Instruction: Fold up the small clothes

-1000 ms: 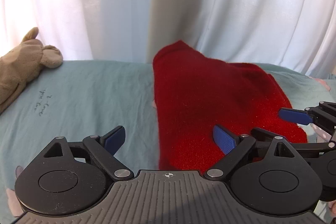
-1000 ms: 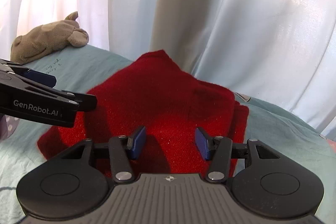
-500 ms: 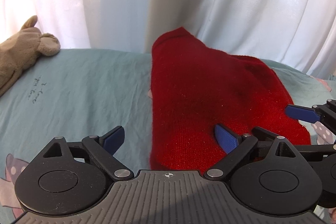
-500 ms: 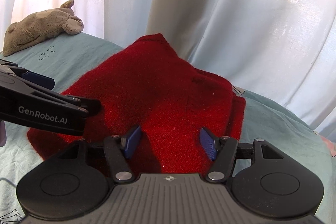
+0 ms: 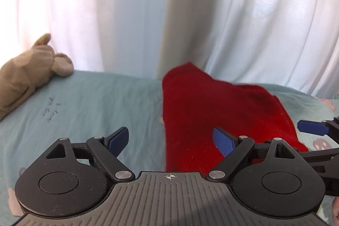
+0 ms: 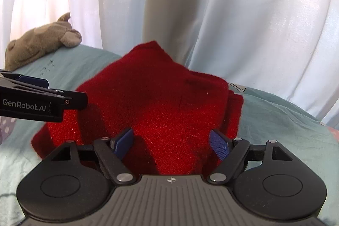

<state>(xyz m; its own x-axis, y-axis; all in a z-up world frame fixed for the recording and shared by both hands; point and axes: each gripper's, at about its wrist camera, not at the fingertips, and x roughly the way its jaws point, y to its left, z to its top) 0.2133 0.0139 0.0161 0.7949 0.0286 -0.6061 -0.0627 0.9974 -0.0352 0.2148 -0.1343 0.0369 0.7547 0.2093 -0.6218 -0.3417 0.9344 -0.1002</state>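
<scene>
A folded red knit garment (image 5: 214,107) lies on the pale teal sheet (image 5: 95,103); it also shows in the right wrist view (image 6: 161,107). My left gripper (image 5: 171,139) is open and empty, hovering over the garment's left near edge, its right finger over the red cloth. My right gripper (image 6: 171,141) is open and empty, just above the garment's near edge. The right gripper's blue fingertip (image 5: 311,127) shows at the right of the left wrist view. The left gripper's side (image 6: 42,101) shows at the left of the right wrist view.
A brown plush toy (image 5: 27,75) lies at the far left of the bed, also in the right wrist view (image 6: 40,43). White curtains (image 5: 190,10) hang right behind the bed. The sheet has dark handwriting (image 5: 50,108) and pink cartoon prints (image 5: 322,143).
Both grippers have lifted and drawn back slightly from the garment. The right gripper's fingers have spread wider. The red garment lies still.
</scene>
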